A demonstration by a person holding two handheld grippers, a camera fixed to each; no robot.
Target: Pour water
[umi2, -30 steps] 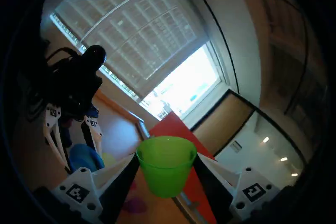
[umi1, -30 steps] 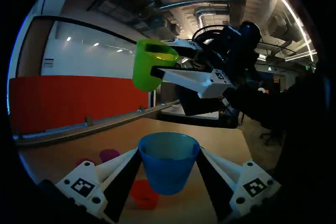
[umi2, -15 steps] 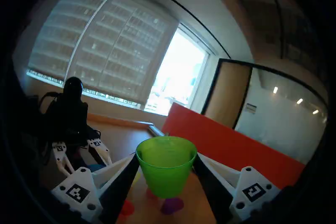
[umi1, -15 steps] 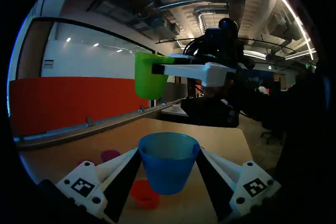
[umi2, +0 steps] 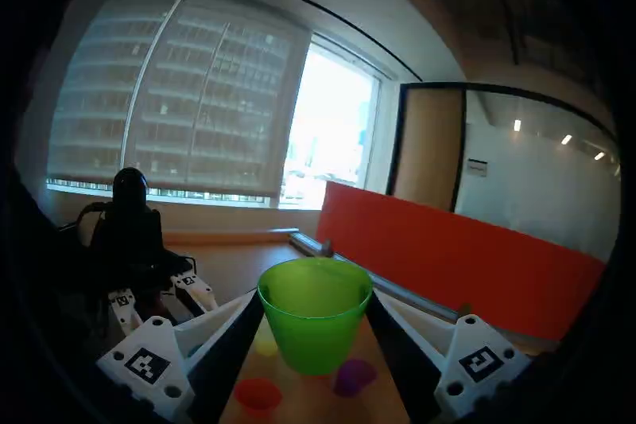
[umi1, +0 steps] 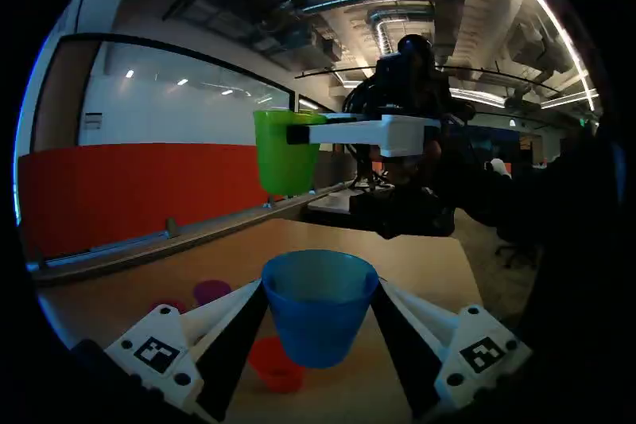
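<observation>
A blue cup point(umi1: 318, 328) sits upright between the fingers of my left gripper point(umi1: 318, 293), which is shut on it above the wooden table point(umi1: 413, 261). Its inside looks dim, and I cannot tell its water level. Beyond and above it, a green cup point(umi1: 284, 155) hangs upright and level in the right gripper point(umi1: 296, 134). In the right gripper view the green cup point(umi2: 316, 336) is pinched between my right gripper point(umi2: 316, 301), shut on it. The left gripper point(umi2: 157, 297) shows farther off at the lower left, held by a person in dark clothing.
Small cups lie on the table: a purple one point(umi1: 211, 291) and a red one point(umi1: 274, 362); also red point(umi2: 257, 394), purple point(umi2: 354, 376) and yellow point(umi2: 266, 344). An orange partition point(umi1: 143, 189) with a metal rail point(umi1: 183, 229) borders the table's far side.
The green cup was tipped toward the blue cup and has swung back to upright and level. The right gripper view rotated back to level. The left gripper and blue cup stayed put.
</observation>
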